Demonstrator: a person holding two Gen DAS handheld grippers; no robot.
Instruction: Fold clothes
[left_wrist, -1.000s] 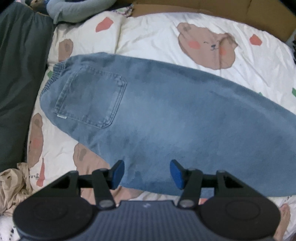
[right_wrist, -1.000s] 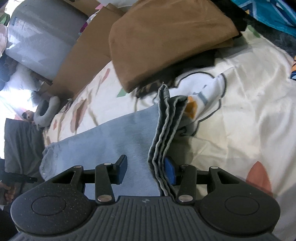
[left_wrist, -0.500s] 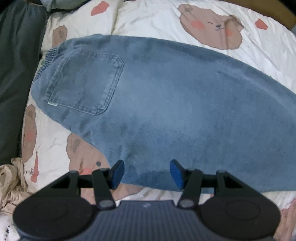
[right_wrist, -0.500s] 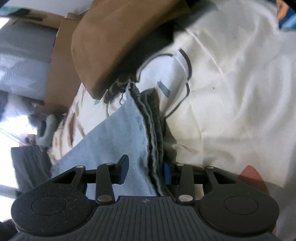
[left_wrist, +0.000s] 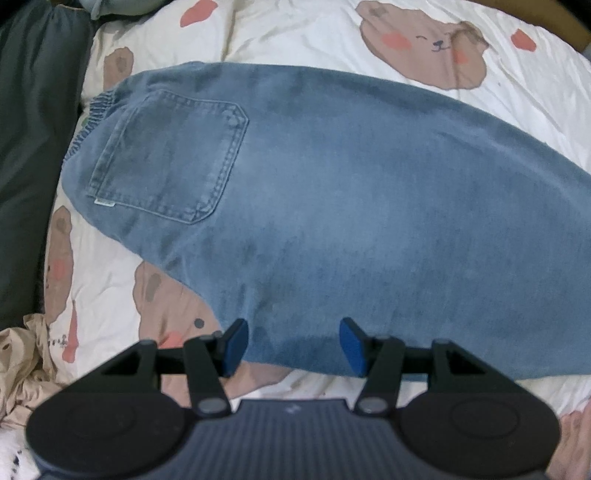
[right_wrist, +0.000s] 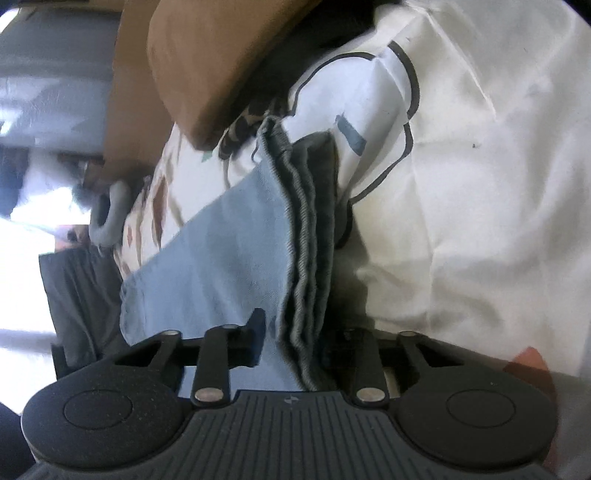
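Observation:
Blue jeans (left_wrist: 332, 206) lie folded lengthwise on the bear-print sheet (left_wrist: 295, 37), waistband and back pocket (left_wrist: 170, 158) at the left. My left gripper (left_wrist: 293, 345) hovers open over the near edge of the jeans, nothing between its blue pads. In the right wrist view the same jeans (right_wrist: 221, 251) end in stacked leg hems (right_wrist: 306, 229). My right gripper (right_wrist: 295, 339) straddles those hems and its jaws are closing. The left pad stands just clear of the stack. The right pad is hidden behind the cloth.
A dark grey garment (left_wrist: 26, 147) lies along the left side and crumpled beige cloth (left_wrist: 18, 362) at the lower left. Beyond the hems sit a brown cushion (right_wrist: 207, 55), cardboard (right_wrist: 125, 110) and a white cloth with a black outline (right_wrist: 369, 110).
The right gripper has dropped and rolled onto the hems, and its jaws have narrowed around them. The left gripper has sunk slightly toward the jeans, still open.

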